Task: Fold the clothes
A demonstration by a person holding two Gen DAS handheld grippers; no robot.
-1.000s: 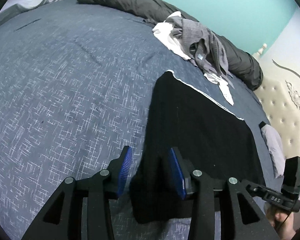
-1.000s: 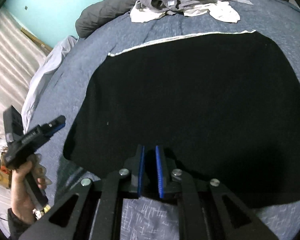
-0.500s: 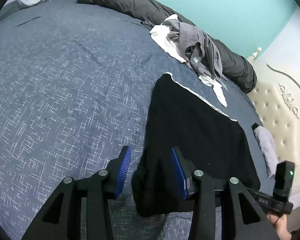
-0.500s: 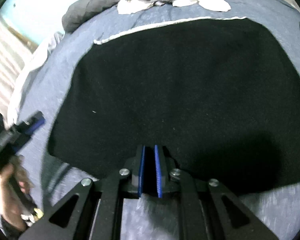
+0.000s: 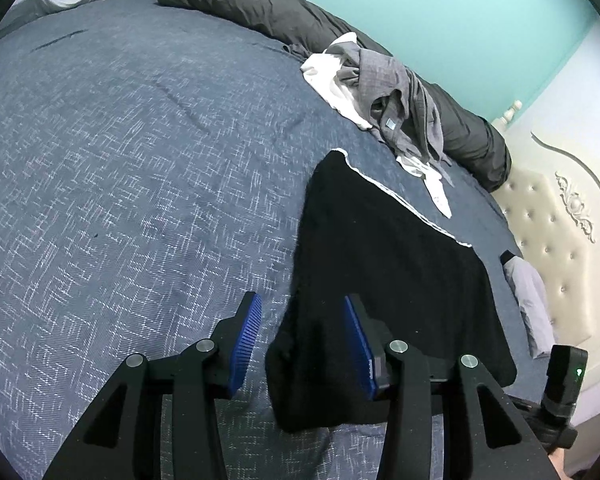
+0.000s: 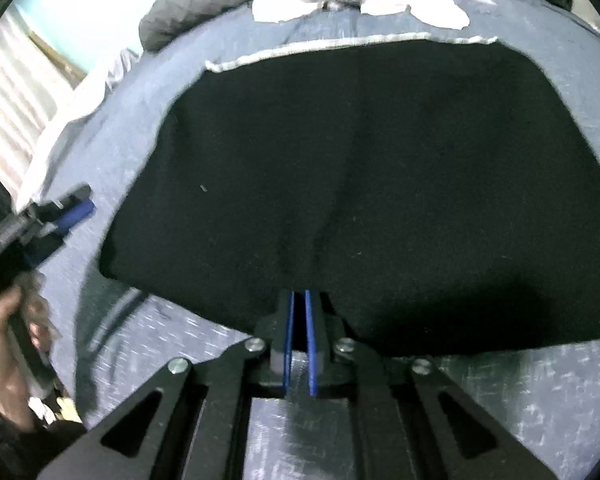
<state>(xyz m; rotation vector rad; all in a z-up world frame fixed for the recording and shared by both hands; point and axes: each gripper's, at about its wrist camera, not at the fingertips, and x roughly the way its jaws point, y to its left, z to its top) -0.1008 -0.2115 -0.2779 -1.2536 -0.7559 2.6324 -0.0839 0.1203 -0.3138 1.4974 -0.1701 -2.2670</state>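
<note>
Since a second earlier the right gripper (image 6: 299,312) had pushed forward, pinching the black cloth's (image 6: 360,184) near hem; cloth stretched toward twelve o'clock. Left gripper (image 5: 300,344) gaped wide over its corner.

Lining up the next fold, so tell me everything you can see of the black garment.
The black garment is a plain, matte, soft-looking cloth spread mostly flat on the blue bedspread. A thin white trim runs along its far edge. The right tongs are shut on its near edge, puckering the fabric there. The open left tongs straddle its near left corner without pinching it. The laundry pile lies beyond, apart from it.
</note>
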